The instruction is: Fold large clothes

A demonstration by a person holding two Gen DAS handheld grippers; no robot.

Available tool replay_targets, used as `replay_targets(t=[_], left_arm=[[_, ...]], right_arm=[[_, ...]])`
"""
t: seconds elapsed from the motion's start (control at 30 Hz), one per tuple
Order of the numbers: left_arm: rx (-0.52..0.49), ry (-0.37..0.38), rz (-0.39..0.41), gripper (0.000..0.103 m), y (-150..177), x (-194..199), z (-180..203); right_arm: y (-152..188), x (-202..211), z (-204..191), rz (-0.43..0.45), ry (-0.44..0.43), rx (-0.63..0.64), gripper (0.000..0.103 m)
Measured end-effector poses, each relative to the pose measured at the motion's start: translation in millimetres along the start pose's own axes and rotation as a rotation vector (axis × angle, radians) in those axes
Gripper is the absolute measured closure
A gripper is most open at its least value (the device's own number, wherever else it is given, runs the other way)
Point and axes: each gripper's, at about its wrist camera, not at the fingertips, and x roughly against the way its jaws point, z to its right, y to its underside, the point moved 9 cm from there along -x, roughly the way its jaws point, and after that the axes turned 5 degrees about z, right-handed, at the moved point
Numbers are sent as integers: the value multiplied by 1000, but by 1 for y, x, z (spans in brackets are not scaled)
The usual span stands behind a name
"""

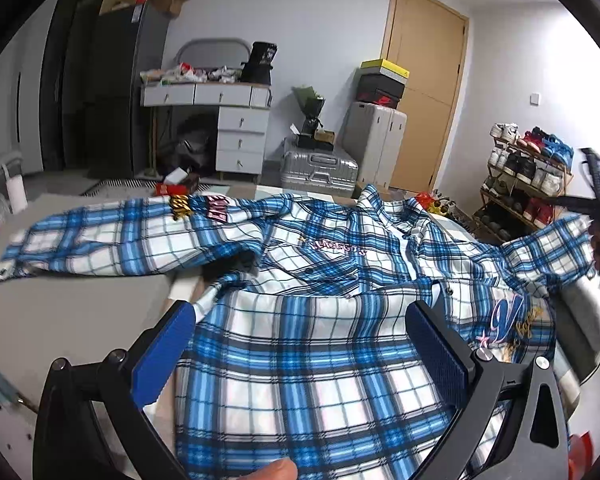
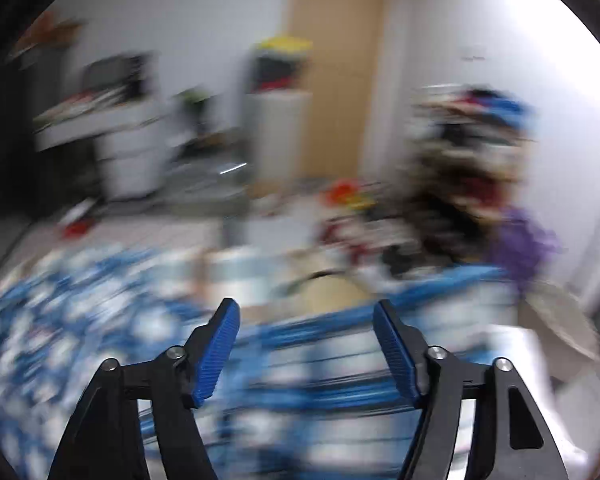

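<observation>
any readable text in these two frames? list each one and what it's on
"BLACKBOTS", roughly; pink embroidery on the chest of the blue-and-white plaid shirt, letters only partly legible.
Large pink "V" monogram on the shirt front; the gold script beside it is unreadable.
Gold and pink patches on the spread sleeve: lettering seen at an angle, unreadable.
Black bag on the white desk: print too small.
Right wrist view: motion-blurred, nothing legible.

The shirt (image 1: 320, 280) is plaid: blue and white squares crossed by thin black lines, with pink lettering on the chest and a yellow and a pink patch on one sleeve. The bed (image 1: 80, 308) under it is grey. Both grippers' fingers (image 1: 436, 352) carry ribbed blue pads on black frames. The door (image 1: 424, 80) is tan wood.
</observation>
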Motion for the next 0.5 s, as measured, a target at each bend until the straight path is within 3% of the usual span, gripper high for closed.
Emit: replay_targets(t=[0.07,0.17,0.23,0.3,0.33,0.37,0.43,0.5], left_arm=[[9,5,-7,1,0,-4,1],[1,6,-17,1,2,-3,3],[-8,-1,-20,1,4,-1,2],[-13,-19,-25,1,5,1,-2],[-12,-27,-27,1,6,1,-5],[-7,-33,-32,1,7,0,-10],[9,-44,-44,1,10,-4,-17],[30,-56,-62,1,13,-10,-24]], right_arm=[[28,-37,-64,-135,-147,20,29],[62,-95,-112,-296,-152,74,33],[84,-131,-132,-410,-163,49,56],[90,-156,-131,-440,-104,55,67],[90,-166,-129,-439,-69,70,67],[91,-171,-127,-450,-60,74,69],[87,-178,-131,-445,-82,67,86],[81,-183,-139,-437,-91,98,93]])
